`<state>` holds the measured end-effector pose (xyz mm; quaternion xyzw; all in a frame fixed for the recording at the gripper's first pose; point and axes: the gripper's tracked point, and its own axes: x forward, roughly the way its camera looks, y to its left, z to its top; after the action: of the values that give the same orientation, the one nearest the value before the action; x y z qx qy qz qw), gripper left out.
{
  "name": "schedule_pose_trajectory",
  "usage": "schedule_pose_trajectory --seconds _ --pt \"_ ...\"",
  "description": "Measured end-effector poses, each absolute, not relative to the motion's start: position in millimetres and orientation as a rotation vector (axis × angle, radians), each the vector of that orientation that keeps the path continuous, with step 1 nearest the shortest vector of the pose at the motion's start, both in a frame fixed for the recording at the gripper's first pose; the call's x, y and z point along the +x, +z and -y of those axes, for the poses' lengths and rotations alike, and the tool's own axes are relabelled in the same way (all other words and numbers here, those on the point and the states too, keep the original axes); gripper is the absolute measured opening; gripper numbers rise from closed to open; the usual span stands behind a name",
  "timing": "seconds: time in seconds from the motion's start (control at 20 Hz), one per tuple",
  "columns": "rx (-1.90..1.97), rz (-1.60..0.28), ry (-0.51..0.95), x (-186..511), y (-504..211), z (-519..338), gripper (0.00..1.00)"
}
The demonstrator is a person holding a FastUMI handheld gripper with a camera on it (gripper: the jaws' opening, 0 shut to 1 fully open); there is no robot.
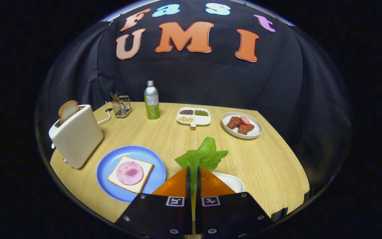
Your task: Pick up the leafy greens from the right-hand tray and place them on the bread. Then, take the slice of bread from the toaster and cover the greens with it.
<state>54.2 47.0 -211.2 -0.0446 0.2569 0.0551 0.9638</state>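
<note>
**Claw pinches leafy greens above bench**

Claw [193, 172] is nearly closed, both orange fingers [174, 186] pressing on the stem of the leafy greens [202, 156]; leaf sticks up and ahead past the fingertips, lifted off the bench [270, 159]. White tray [232, 181] sits just under and right of the fingers, partly hidden by them. Blue plate [111, 162] lies left of the fingers, holding a bread slice [144, 174] topped with a round pink ham slice [130, 173]. White toaster [76, 136] stands farther left, beyond the plate, with a second bread slice [67, 110] poking out of its slot. Far side of bench: metal holder [122, 106], green-labelled bottle [151, 100], divided white dish [193, 116] with seeds, white plate [257, 131] with meat pieces [240, 124].
</note>
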Motion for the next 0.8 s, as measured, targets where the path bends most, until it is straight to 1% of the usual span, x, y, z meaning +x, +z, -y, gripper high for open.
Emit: schedule_pose_trajectory --seconds 0.3,0.8 --pt "-0.086 -0.507 0.192 51 -200 -107 0.04" --pt "-0.043 -0.550 0.285 46 -223 -173 0.05"
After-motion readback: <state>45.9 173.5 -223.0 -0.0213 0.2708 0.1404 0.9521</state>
